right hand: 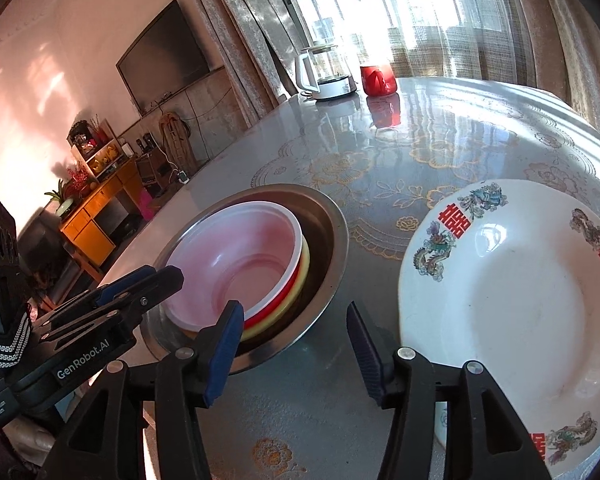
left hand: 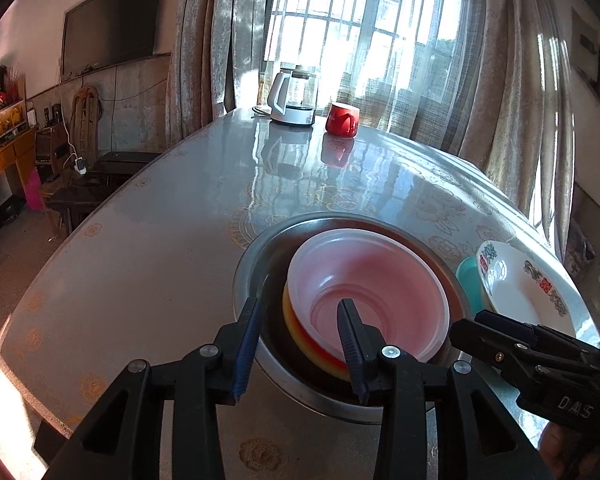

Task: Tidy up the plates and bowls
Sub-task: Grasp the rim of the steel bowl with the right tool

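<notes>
A steel basin [left hand: 248, 264] [right hand: 324, 248] on the table holds a stack of bowls: a clear plastic bowl [left hand: 364, 284] [right hand: 236, 264] on top of a red bowl [right hand: 276, 308] and a yellow bowl [left hand: 296, 332] [right hand: 296, 300]. My left gripper [left hand: 300, 332] is open; its jaws straddle the near rim of the stack, one finger inside the clear bowl. A white plate with red and dragon print [right hand: 512, 312] [left hand: 520, 292] lies right of the basin. A teal dish [left hand: 470, 280] shows beside the plate. My right gripper [right hand: 296, 340] is open and empty, between basin and plate.
A white electric kettle [left hand: 294, 98] [right hand: 324, 76] and a red mug [left hand: 342, 119] [right hand: 376, 76] stand at the table's far edge by the curtained window. The floral table [left hand: 140, 260] [right hand: 380, 160] spreads left and far. The table edge drops off at left.
</notes>
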The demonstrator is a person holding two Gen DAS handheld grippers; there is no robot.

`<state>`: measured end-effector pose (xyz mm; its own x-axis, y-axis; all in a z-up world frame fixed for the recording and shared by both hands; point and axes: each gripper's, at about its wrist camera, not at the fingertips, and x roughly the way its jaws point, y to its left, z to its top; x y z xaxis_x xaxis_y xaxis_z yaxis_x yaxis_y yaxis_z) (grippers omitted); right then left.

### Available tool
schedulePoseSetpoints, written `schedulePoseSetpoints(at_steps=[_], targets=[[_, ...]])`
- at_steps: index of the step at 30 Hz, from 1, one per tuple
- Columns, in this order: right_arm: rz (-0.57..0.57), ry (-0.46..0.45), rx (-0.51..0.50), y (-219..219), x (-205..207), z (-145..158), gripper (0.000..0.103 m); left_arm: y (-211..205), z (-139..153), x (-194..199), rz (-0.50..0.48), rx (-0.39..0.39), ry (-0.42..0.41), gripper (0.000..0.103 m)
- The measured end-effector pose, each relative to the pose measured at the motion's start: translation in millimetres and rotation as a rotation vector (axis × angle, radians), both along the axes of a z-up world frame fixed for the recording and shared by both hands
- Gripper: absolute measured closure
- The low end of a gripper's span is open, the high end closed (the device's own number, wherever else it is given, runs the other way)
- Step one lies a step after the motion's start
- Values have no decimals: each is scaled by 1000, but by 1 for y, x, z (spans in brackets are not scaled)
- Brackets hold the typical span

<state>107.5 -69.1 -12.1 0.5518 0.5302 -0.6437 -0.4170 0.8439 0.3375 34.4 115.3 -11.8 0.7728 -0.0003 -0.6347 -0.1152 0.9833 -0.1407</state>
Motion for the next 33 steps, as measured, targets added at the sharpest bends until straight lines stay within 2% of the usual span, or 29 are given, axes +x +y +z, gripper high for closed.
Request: schedulePoseSetpoints(at_steps=[3, 9, 10, 11, 12, 16, 20, 26, 33], targets=[[0, 1, 18, -4, 3, 3, 47, 9, 0, -1, 19, -2, 0, 63], [-4, -42, -24, -6, 6, 10, 48, 25, -6, 0, 72, 24, 21, 63], [-6, -53, -39, -6, 6, 11, 52, 26, -6, 0, 73, 19, 21, 63], [-9, -61, -55, -6, 7, 12, 63, 28, -7, 1, 73, 19, 22, 63], [-14, -64, -68, -6, 8, 13, 68, 28, -7, 1, 74, 23, 23, 63], [-23, -56, -100, -8, 14, 12, 76, 29, -9, 5, 62, 16, 25, 63], [-15, -24, -110, -8, 24, 10, 76, 31, -12, 10, 46, -11, 36, 63], [6, 18, -115, -2, 34, 5, 76, 29, -18, 20, 33, -4, 54, 63], [45, 17, -183, 14, 37, 3, 76, 31, -26, 30, 15, -29, 71, 71]])
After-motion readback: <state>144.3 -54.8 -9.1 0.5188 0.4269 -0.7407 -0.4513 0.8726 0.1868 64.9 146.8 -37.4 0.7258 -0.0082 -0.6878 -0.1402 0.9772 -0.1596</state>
